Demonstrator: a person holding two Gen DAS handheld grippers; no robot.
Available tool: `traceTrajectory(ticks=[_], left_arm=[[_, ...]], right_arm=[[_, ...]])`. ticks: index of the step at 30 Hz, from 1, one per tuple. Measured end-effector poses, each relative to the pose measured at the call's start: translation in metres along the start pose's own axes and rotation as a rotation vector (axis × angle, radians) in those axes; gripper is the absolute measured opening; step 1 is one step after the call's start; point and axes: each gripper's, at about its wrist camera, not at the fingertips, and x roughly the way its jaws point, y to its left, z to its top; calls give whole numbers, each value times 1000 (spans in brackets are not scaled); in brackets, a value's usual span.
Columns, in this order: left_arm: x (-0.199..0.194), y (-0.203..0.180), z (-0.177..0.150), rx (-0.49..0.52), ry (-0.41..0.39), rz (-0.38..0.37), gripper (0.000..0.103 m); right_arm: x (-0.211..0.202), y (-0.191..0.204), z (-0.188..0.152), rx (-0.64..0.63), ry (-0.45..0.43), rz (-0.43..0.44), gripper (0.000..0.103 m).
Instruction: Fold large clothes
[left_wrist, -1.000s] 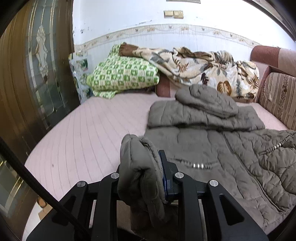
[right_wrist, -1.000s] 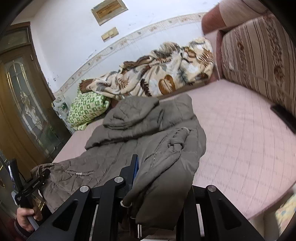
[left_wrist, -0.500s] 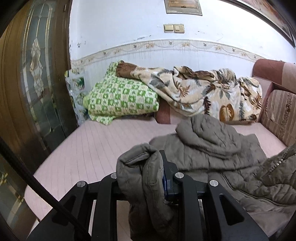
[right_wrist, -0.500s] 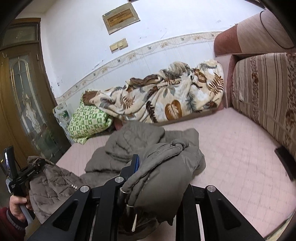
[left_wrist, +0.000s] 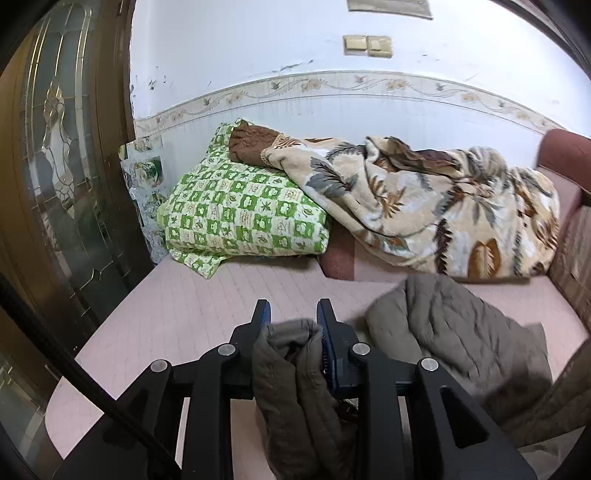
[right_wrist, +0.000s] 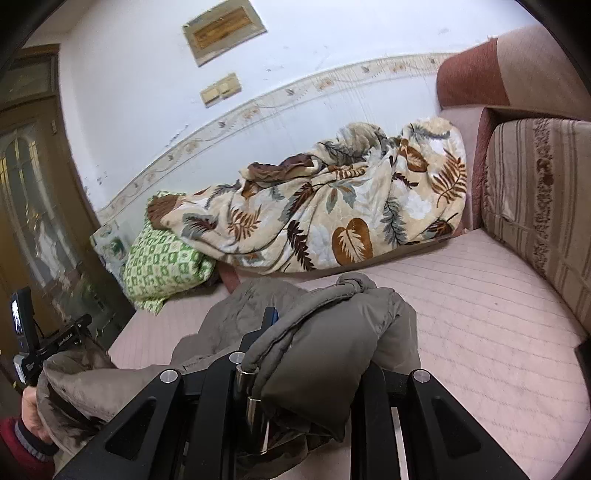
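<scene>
My left gripper (left_wrist: 291, 314) pinches the grey jacket (left_wrist: 454, 328) (jaws just easing apart); my right gripper (right_wrist: 314, 325) clamps its hem.

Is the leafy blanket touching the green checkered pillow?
Touching. In the left wrist view the blanket has its brown-edged corner lying right on top of the pillow, with no gap between them; the right wrist view shows the same overlap.

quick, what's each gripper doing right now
Left gripper: shut on a bunched fold of the grey-brown jacket.
Right gripper: shut on another fold of the same jacket.
</scene>
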Motion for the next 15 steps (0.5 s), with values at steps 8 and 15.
traceTrajectory(ticks=[8,15], left_arm=[[85,-18,42,58,34,103,27],[136,6,56,-25,99,171,39]], right_arm=[[91,-28,34,94,82,-15,20],[158,-62,38,220,158,-68,20]])
